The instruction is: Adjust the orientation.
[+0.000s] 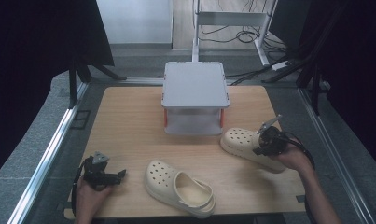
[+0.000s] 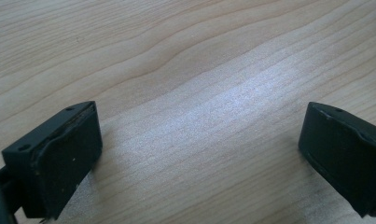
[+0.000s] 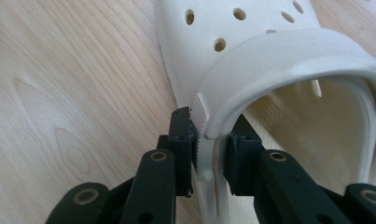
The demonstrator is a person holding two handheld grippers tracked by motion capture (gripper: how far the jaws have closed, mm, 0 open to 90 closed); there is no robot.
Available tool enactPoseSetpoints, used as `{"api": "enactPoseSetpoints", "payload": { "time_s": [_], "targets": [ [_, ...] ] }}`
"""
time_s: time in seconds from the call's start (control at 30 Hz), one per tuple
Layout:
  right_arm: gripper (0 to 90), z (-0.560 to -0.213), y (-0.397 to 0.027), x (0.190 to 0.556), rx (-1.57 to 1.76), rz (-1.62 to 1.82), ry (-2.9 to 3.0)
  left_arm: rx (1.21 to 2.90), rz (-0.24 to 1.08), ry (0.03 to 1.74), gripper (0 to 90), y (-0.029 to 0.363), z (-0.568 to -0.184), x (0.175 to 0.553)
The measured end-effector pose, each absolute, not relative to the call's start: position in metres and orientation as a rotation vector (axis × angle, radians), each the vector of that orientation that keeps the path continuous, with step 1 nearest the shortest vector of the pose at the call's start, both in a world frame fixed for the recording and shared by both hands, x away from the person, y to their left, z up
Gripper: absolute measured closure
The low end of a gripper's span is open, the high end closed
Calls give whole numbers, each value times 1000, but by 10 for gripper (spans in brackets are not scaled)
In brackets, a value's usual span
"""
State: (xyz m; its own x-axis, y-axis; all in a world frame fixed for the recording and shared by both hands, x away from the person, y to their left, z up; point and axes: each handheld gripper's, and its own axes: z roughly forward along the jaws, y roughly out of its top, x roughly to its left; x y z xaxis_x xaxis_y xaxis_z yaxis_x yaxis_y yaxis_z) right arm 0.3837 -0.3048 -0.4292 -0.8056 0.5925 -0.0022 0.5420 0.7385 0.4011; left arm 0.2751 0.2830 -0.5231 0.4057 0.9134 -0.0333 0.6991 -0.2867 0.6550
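High view first: on the worktop [image 1: 129,121] we see the grey storage box [image 1: 195,95] at the back, then two cream clogs. The near clog [image 1: 178,186] lies free at the front; the far clog [image 1: 244,142] sits right of the box, where our right claw [image 3: 206,154] is clenched on its side wall at the strap joint. We judge it light, springy foam, a bit slick; that thicker rim looks like the firmest hold. Our left claw [image 2: 199,154] hangs released over bare wood.

table: light wood [image 1: 129,121] | floor: grey carpet [image 1: 31,140] | sides: black curtains [image 1: 31,37] | behind: white frame [image 1: 232,18]
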Motion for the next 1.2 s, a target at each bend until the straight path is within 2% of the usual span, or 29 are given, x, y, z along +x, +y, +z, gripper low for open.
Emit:
{"api": "enactPoseSetpoints", "payload": {
  "time_s": [0.43, 0.7, 1.2],
  "targets": [
    [770, -410, -283, 359, 1041, 654, 2705, 2073, 470, 1366, 0, 283, -523, 275],
    [769, -395, -260, 348, 990, 715, 2704, 2072, 470, 1366, 0, 283, -523, 275],
    [768, -395, -178, 344, 862, 748, 2777, 2075, 471, 1366, 0, 283, -523, 275]
  ]
}}
